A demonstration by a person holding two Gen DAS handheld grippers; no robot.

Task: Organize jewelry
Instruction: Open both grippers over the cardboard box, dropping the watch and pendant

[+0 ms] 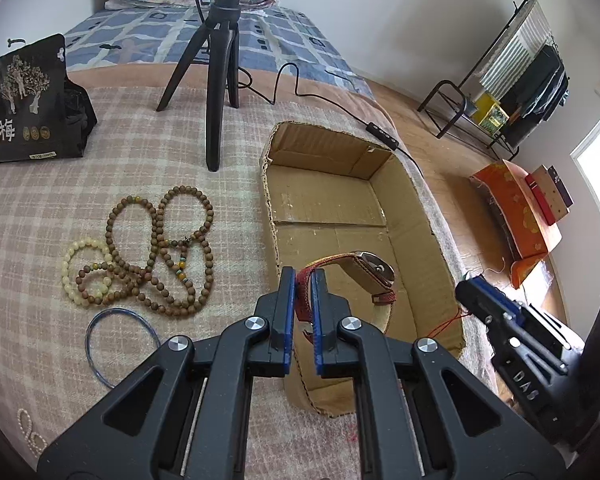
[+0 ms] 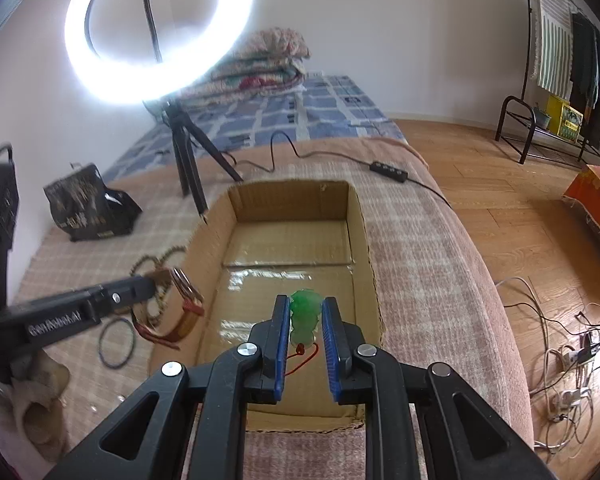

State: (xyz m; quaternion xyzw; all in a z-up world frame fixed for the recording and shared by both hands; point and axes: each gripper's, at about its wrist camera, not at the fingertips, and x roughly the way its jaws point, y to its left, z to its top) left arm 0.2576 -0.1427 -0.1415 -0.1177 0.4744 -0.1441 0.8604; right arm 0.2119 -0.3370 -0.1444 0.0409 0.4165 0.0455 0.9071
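Observation:
My left gripper (image 1: 304,280) is shut on the red strap of a wristwatch (image 1: 374,270) and holds it above the left wall of an open cardboard box (image 1: 332,160). My right gripper (image 2: 306,308) is shut on a green jade pendant (image 2: 305,314) with a red cord, held over the box's near end (image 2: 292,200). The right gripper also shows at the right of the left wrist view (image 1: 480,292). On the checked blanket lie brown bead bracelets (image 1: 168,248), a pale bead bracelet (image 1: 82,270) and a thin blue bangle (image 1: 120,344).
A ring light on a black tripod (image 1: 216,80) stands behind the box, its cable (image 1: 380,132) running past the far corner. A black snack bag (image 1: 28,104) sits at the back left. The blanket's edge drops to a wooden floor (image 2: 520,216) on the right.

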